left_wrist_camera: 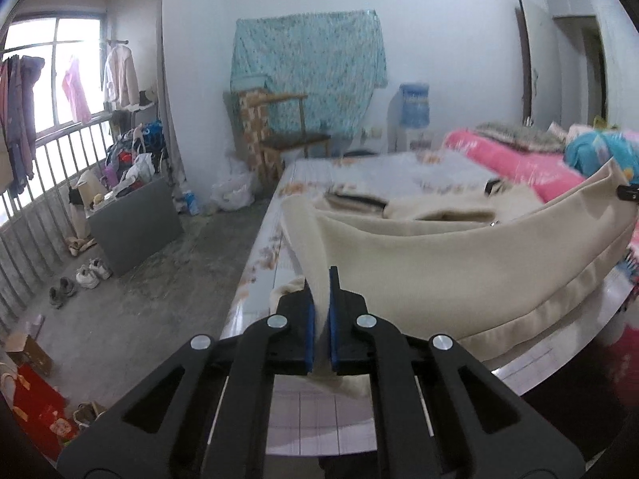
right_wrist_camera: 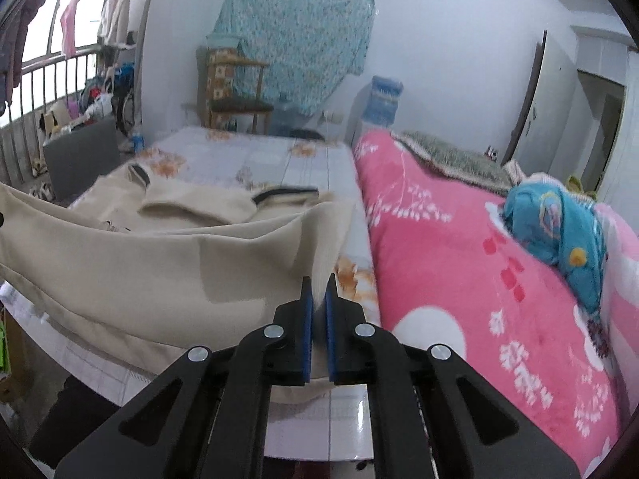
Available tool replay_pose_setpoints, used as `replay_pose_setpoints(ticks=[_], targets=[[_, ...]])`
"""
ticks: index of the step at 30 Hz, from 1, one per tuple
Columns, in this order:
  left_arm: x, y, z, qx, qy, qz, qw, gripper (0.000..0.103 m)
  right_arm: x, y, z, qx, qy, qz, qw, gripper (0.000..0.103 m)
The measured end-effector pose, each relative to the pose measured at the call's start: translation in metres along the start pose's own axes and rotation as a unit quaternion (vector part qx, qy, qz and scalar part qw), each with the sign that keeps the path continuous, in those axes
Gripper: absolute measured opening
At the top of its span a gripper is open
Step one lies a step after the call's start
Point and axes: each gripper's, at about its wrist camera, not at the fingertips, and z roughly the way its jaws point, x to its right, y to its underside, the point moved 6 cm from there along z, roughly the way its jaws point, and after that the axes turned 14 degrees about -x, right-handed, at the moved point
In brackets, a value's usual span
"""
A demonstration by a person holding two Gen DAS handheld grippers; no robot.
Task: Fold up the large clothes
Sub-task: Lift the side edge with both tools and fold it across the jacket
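Observation:
A large cream garment (left_wrist_camera: 439,271) lies on the flowered bed sheet (left_wrist_camera: 359,167), its near hem lifted off the bed. My left gripper (left_wrist_camera: 321,279) is shut on the garment's left hem corner. My right gripper (right_wrist_camera: 318,285) is shut on the right hem corner of the same garment (right_wrist_camera: 139,271). The hem hangs stretched between the two grippers above the bed's near edge. The far part, with dark-trimmed cuffs and collar (right_wrist_camera: 223,207), rests flat on the sheet (right_wrist_camera: 259,151).
A pink flowered quilt (right_wrist_camera: 459,279) with a blue bundle (right_wrist_camera: 559,231) fills the bed's right side. Left of the bed are the concrete floor (left_wrist_camera: 159,299), shoes (left_wrist_camera: 80,279), a grey board (left_wrist_camera: 135,223) and a railing. A wooden chair (left_wrist_camera: 287,135) and water dispenser (left_wrist_camera: 413,115) stand behind.

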Motion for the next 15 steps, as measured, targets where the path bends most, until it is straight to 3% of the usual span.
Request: replay_pose_setpoints(ticks=[4,8,11,15], targets=[[-0.006,-0.031,-0.006,0.026,0.011,-0.007,0.9996,0.005,0.006,-0.032,-0.006,0.024,-0.001,-0.002,1.000,0.006],[-0.015,-0.081,0.013,0.037,0.023,-0.009,0.9990,0.005,0.010,-0.073,0.005,0.039,0.008,-0.011,0.999,0.006],[-0.018,-0.118,0.046,0.028,0.023,-0.004,0.9993,0.005,0.015,-0.110,0.029,0.037,0.000,-0.009,0.999,0.006],[-0.023,-0.165,0.118,-0.018,0.026,-0.009,0.9994,0.005,0.019,-0.159,0.082,0.014,-0.017,-0.003,1.000,0.006]])
